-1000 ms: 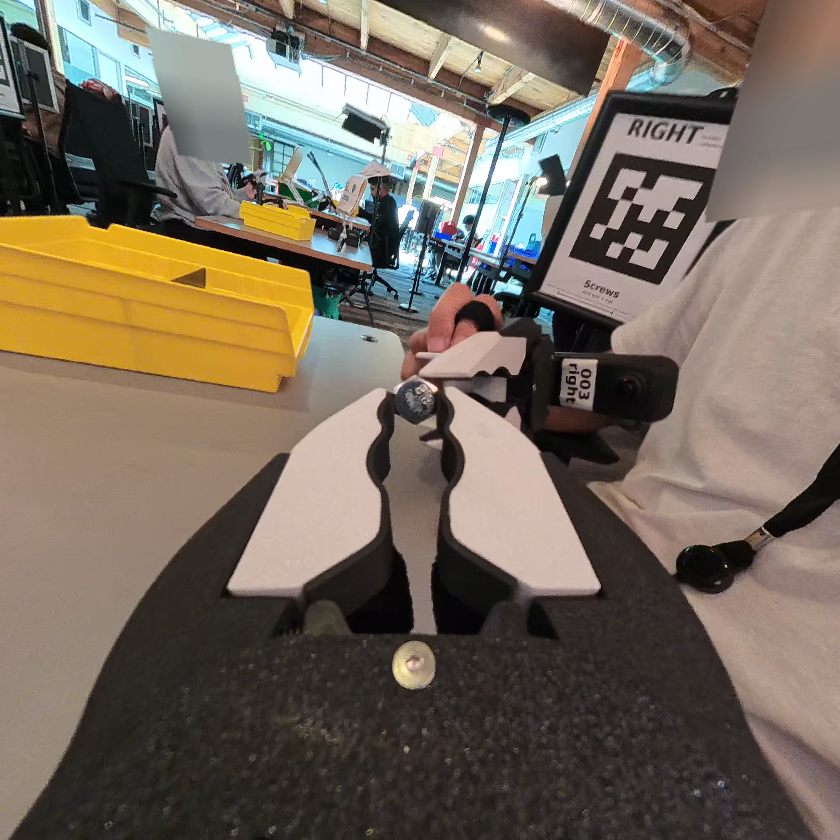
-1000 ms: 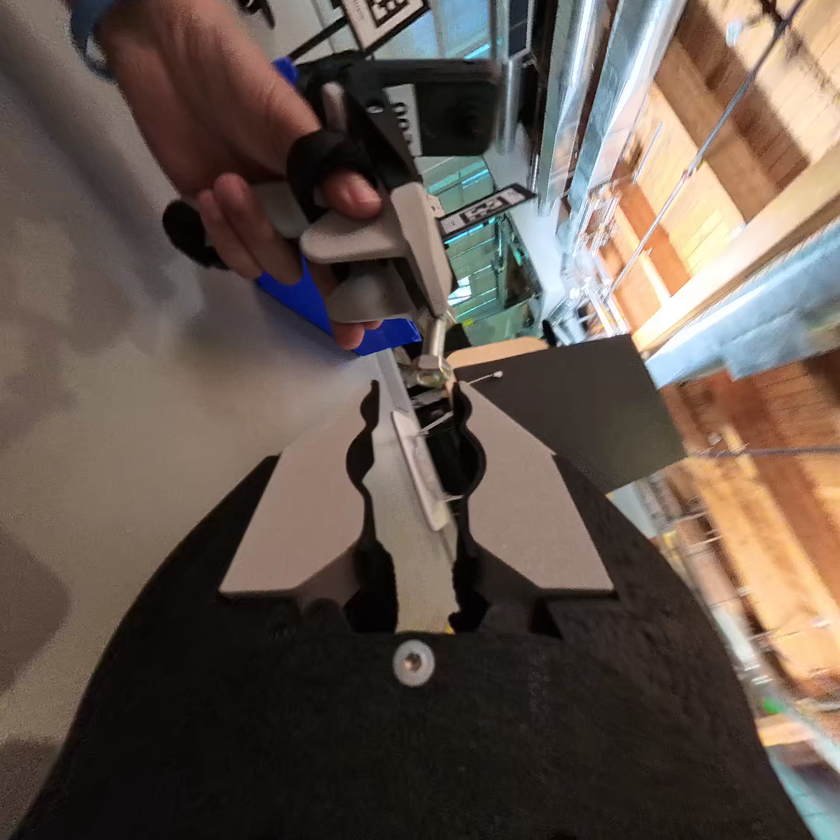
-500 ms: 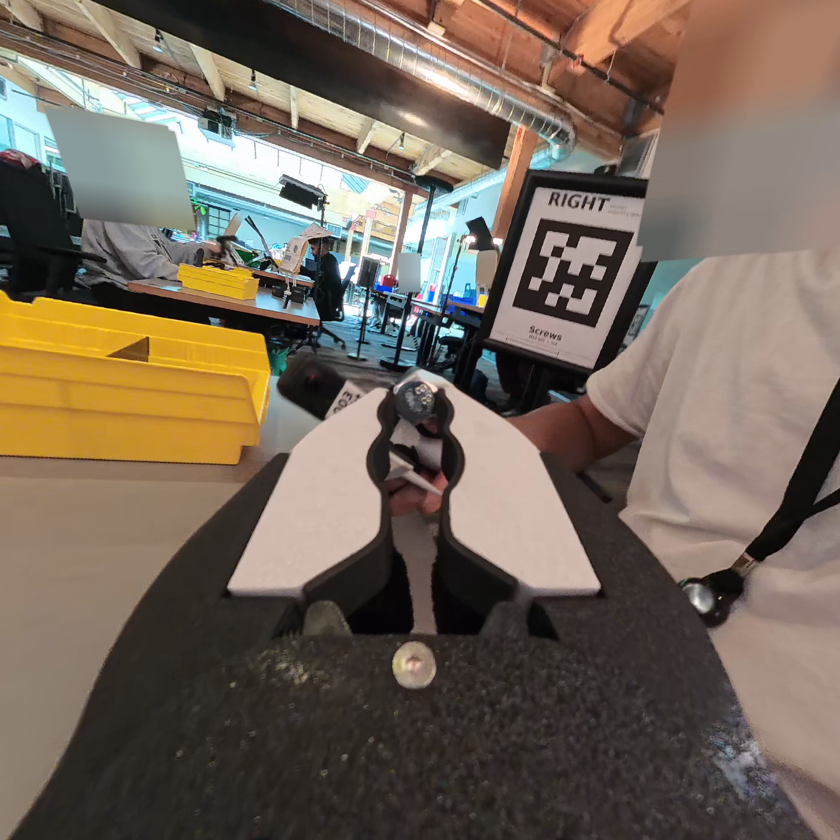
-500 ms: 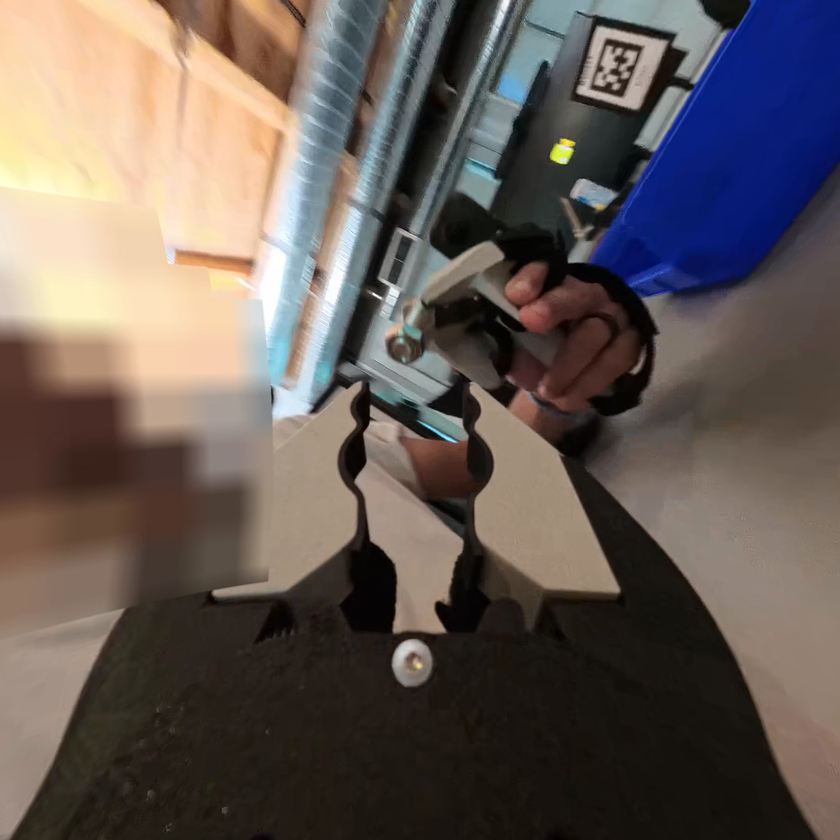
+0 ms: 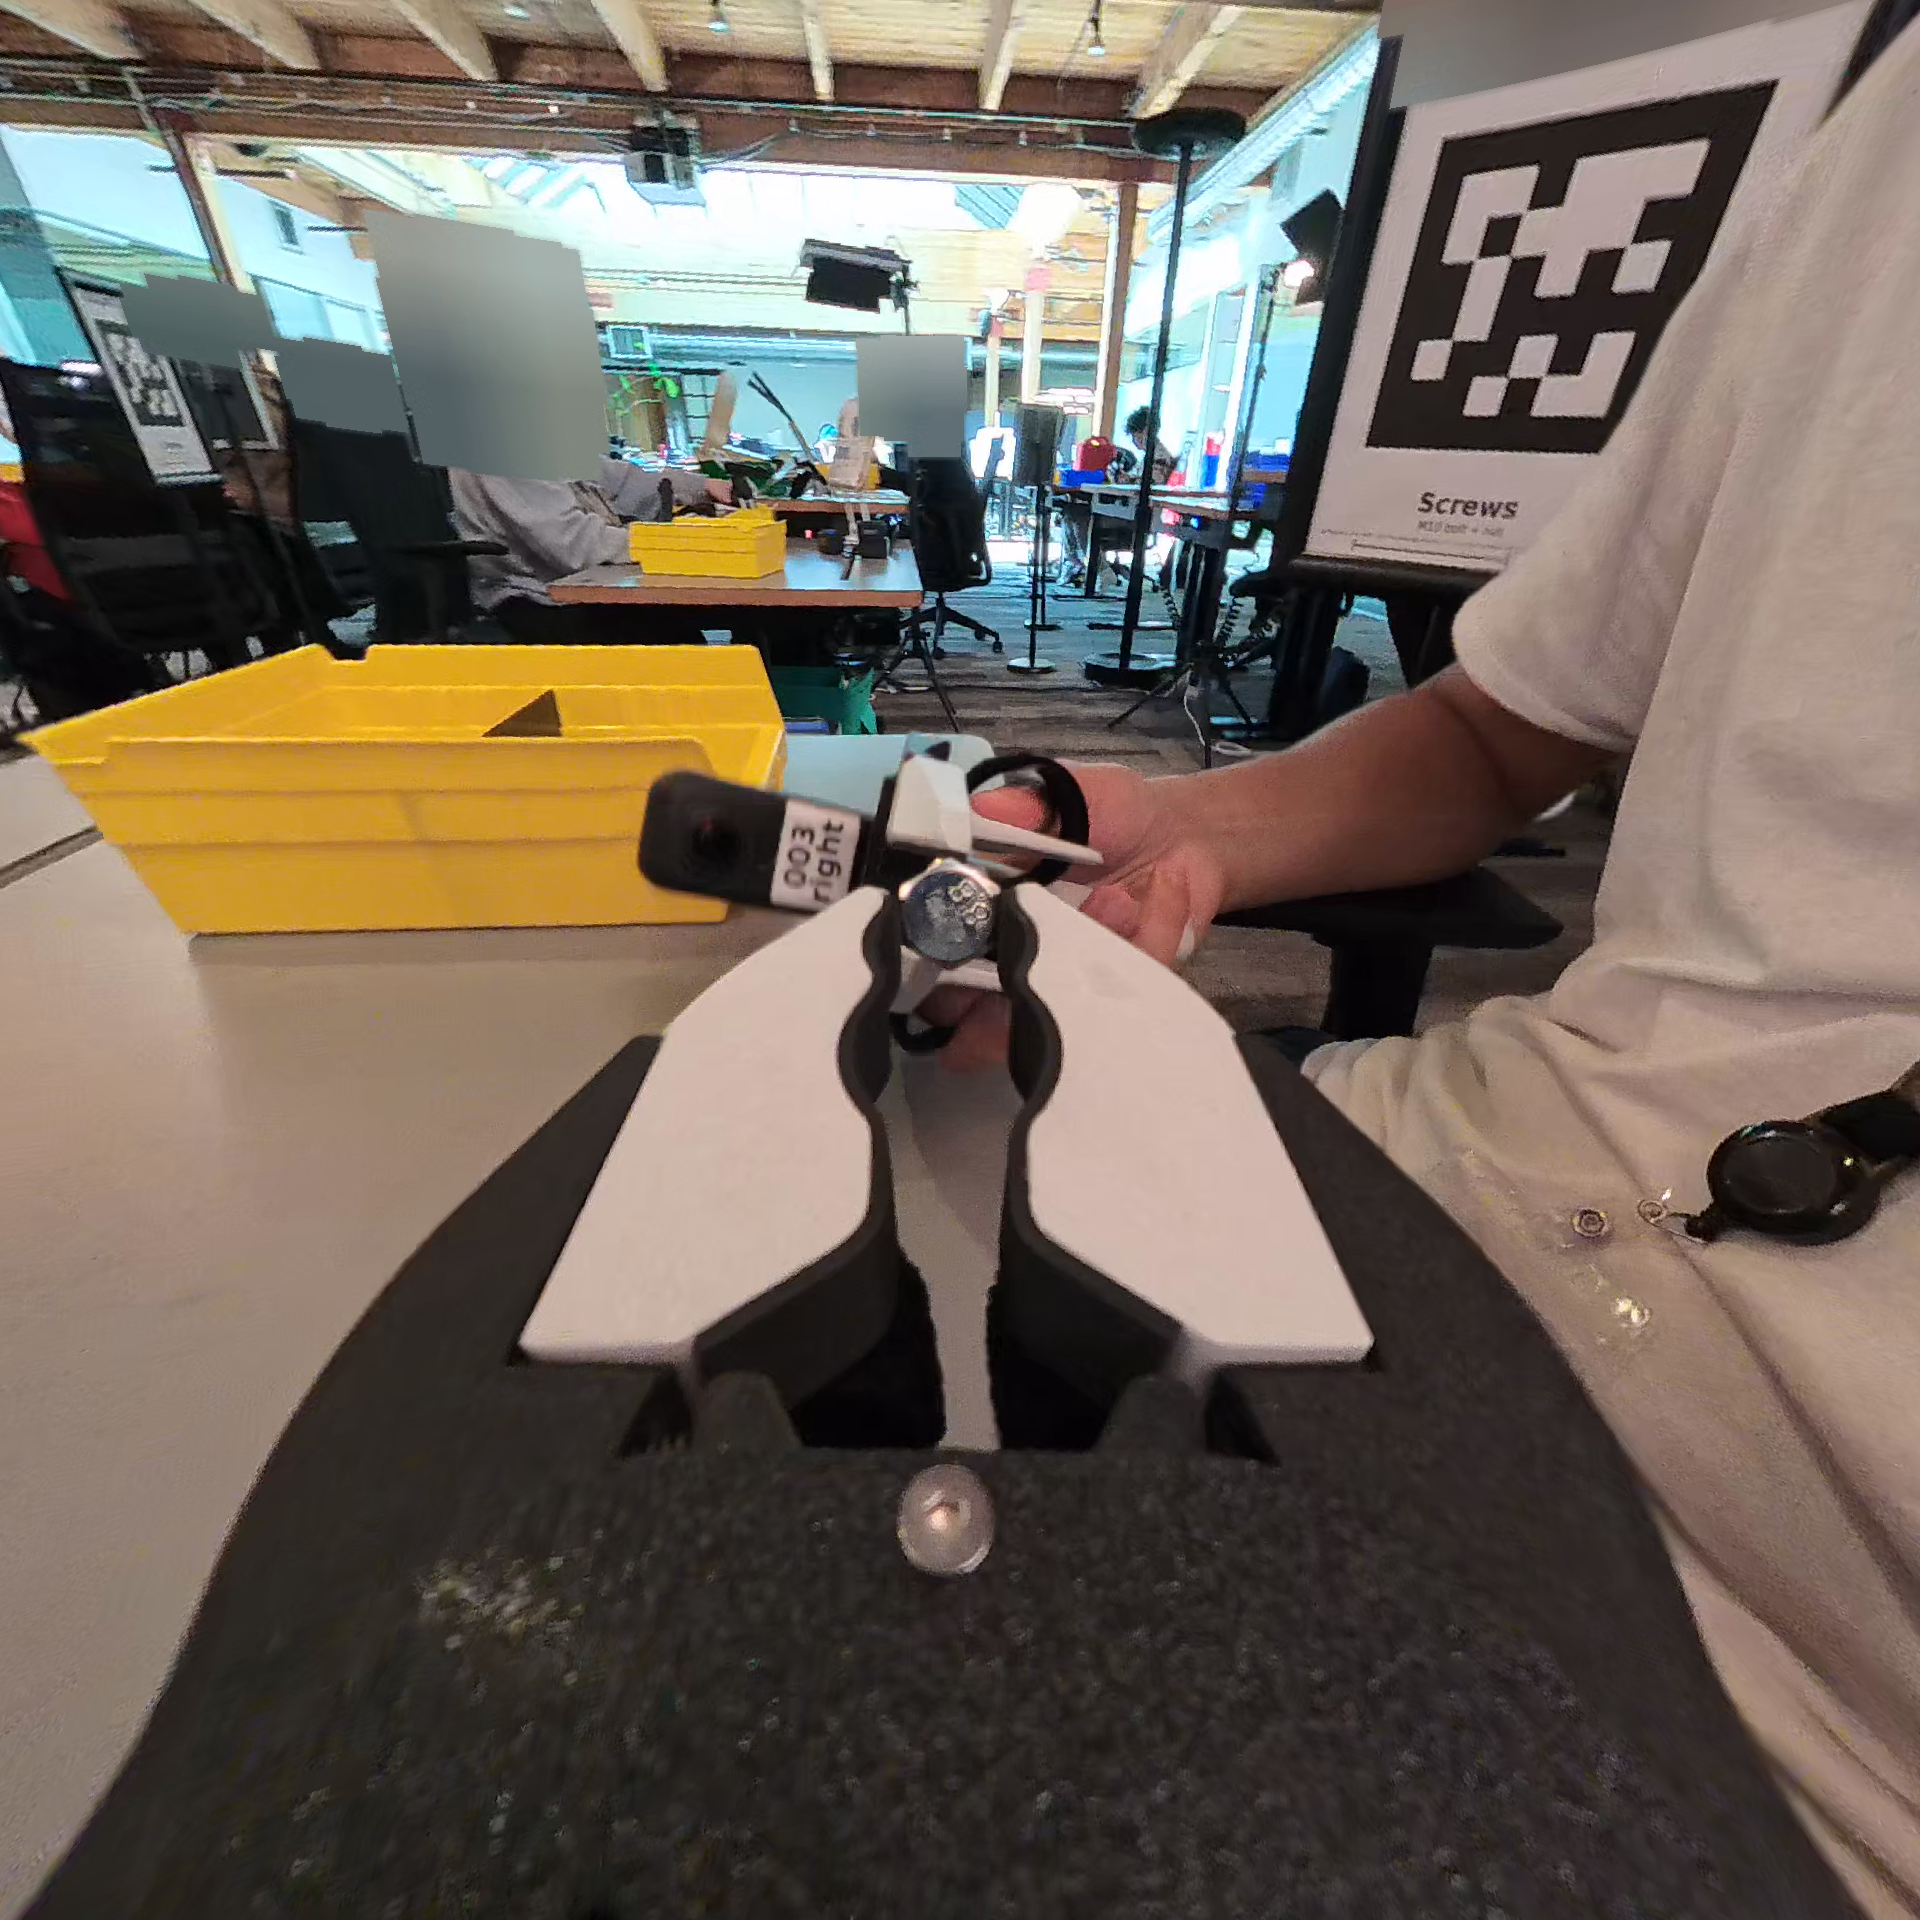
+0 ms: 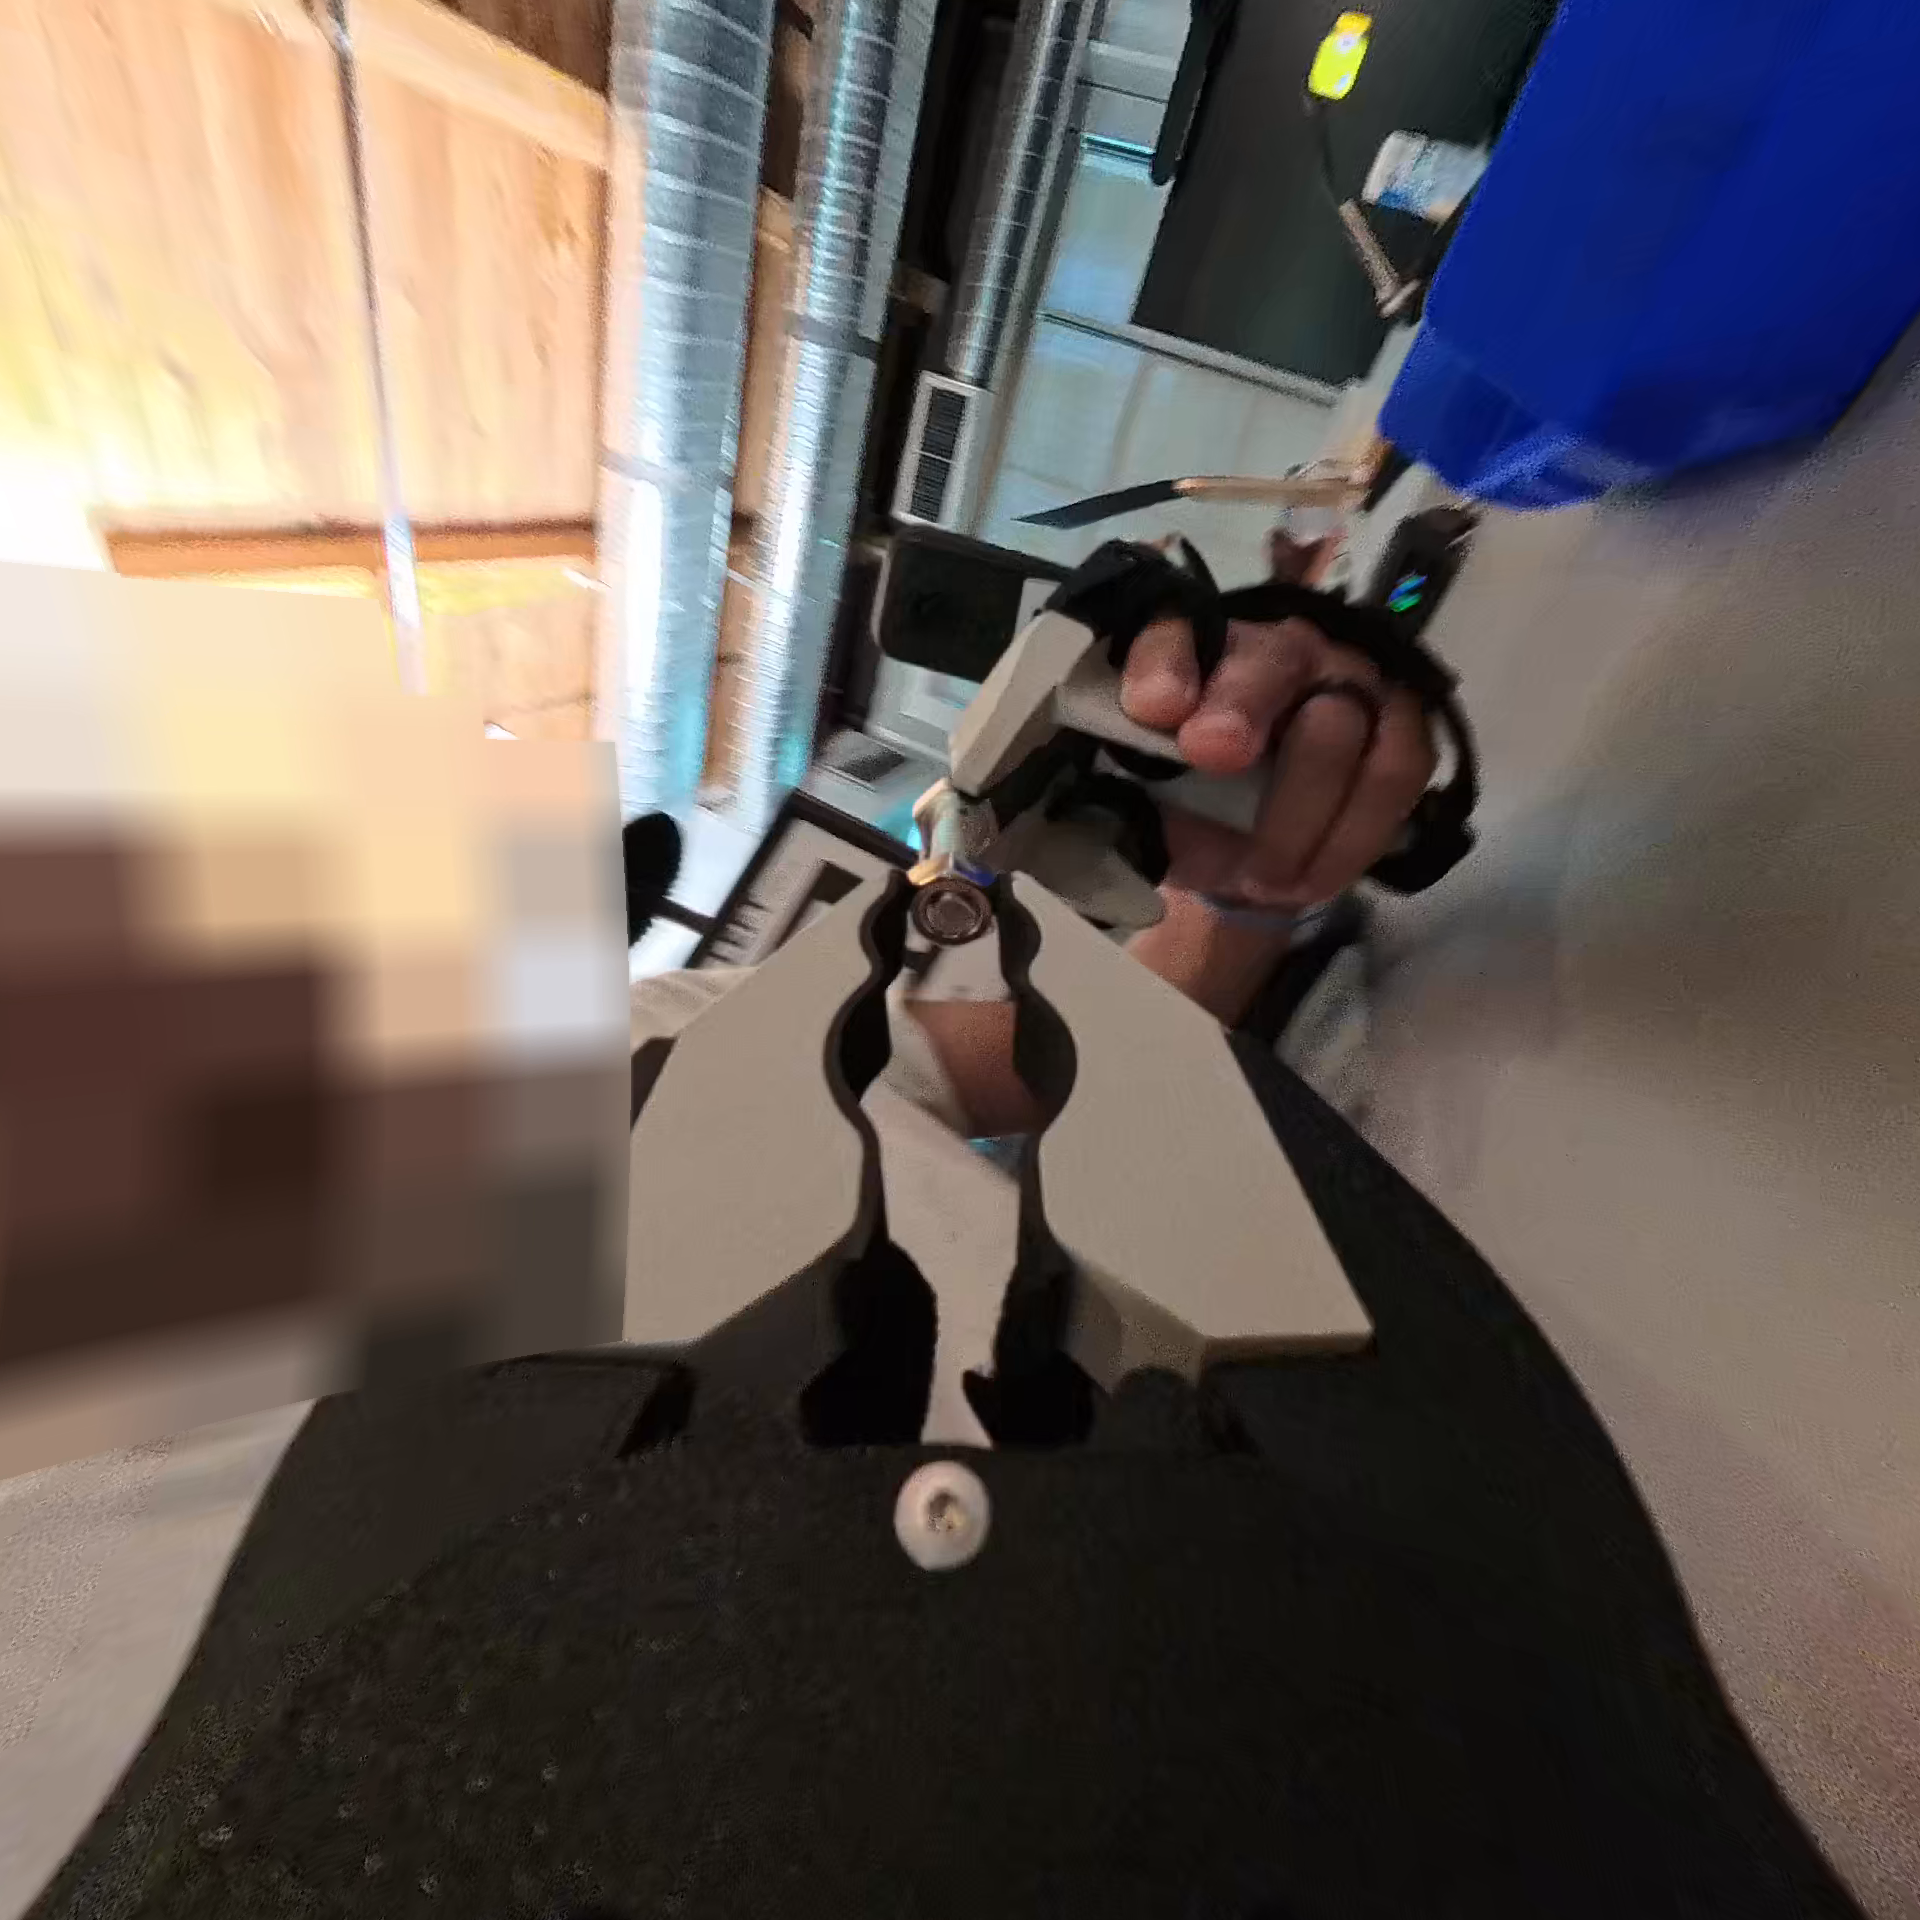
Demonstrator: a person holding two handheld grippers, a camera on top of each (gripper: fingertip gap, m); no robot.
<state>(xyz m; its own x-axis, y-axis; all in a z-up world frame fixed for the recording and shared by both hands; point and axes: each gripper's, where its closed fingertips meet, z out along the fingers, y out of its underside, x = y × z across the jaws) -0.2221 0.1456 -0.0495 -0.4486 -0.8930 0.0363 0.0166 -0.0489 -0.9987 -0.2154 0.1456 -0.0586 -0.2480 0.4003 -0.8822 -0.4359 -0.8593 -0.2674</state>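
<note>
Our left gripper (image 5: 945, 925) has its jaws clamped on the bolt (image 5: 945, 914) head; the right gripper (image 6: 951, 914) pinches a nut (image 6: 948, 912) tip-to-tip, above the desk (image 5: 260, 1091). We'd align axes squarely.

Right claw (image 6: 948, 914) grips nut (image 6: 948, 912) — bolt (image 6: 940, 831) touching.

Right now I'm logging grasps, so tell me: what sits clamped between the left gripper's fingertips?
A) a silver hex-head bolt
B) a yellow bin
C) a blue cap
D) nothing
A: in the left wrist view the left gripper has its fingertips closed on the hexagonal silver head of a bolt.
</note>
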